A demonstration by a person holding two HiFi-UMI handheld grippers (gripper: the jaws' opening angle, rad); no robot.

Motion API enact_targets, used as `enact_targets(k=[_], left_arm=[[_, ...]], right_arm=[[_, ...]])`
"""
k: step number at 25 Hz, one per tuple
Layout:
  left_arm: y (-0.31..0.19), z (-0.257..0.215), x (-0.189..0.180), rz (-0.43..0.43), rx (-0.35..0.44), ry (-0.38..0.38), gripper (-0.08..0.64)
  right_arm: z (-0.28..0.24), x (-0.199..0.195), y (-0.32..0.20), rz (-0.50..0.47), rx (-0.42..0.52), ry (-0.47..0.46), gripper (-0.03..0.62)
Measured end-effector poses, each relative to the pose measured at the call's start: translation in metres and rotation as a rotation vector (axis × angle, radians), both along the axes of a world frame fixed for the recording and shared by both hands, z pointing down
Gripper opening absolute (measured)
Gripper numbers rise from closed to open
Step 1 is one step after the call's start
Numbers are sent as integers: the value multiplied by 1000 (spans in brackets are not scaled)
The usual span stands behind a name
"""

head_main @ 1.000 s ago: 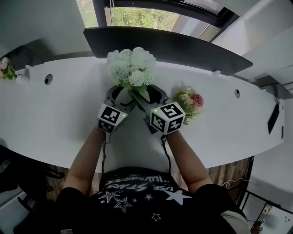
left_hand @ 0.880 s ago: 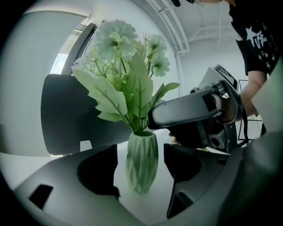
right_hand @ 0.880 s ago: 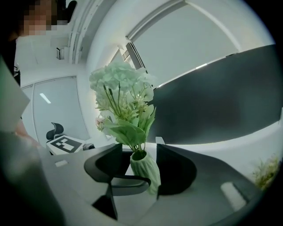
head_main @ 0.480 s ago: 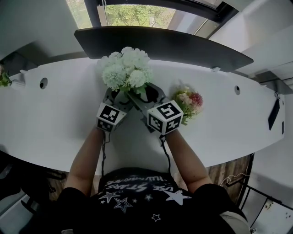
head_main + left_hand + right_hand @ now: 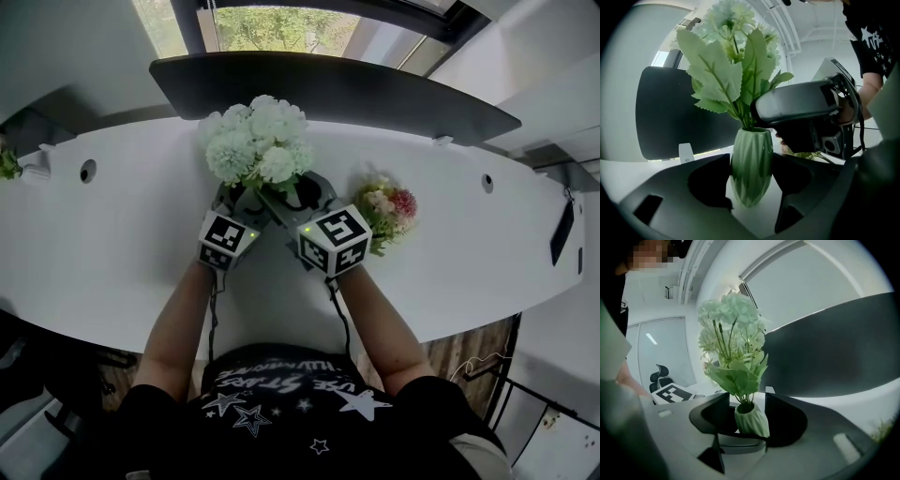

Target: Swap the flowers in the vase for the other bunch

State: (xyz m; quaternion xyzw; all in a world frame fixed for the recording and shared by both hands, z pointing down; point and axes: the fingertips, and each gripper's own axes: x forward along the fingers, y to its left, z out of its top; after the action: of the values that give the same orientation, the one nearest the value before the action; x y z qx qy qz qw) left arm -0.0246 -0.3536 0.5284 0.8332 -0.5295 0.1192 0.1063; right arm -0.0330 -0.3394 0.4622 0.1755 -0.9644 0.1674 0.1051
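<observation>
Left gripper (image 5: 751, 180) clamped the green ribbed vase (image 5: 751, 154); right gripper (image 5: 746, 416) gaped around white bunch (image 5: 255, 141) stems; should pinch stems low, lift straight.

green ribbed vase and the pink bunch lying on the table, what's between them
The right hand-held gripper: in the head view its grey body sits between the green ribbed vase and the pink flower bunch.

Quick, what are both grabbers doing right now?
Left gripper: closed on the vase.
Right gripper: open, jaws either side of the flower stems.
</observation>
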Motion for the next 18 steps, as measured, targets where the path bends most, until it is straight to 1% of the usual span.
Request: enact_targets(k=[4,5,8,11,14,18], left_arm=[[1,0,-2,-6,9,11,278],[2,0,-3,-6,10,12,278],[2,1,-3,-7,14,5,278],[0,1,-2,-15,11,1,278],[-1,1,0,-12,13,28,278],[0,1,-1,-7,13,27,278]], right_arm=[[-1,-7,3,-16,21,2,227],[-2,-8,4,-23,27,4,217],[-4,-9,4,-34,69,20,140],[-6,-6,1,-30,100,27,117],[-16,-5,-1,-8,122,1,100],[-36,-4,-5,35,133,-66,89]])
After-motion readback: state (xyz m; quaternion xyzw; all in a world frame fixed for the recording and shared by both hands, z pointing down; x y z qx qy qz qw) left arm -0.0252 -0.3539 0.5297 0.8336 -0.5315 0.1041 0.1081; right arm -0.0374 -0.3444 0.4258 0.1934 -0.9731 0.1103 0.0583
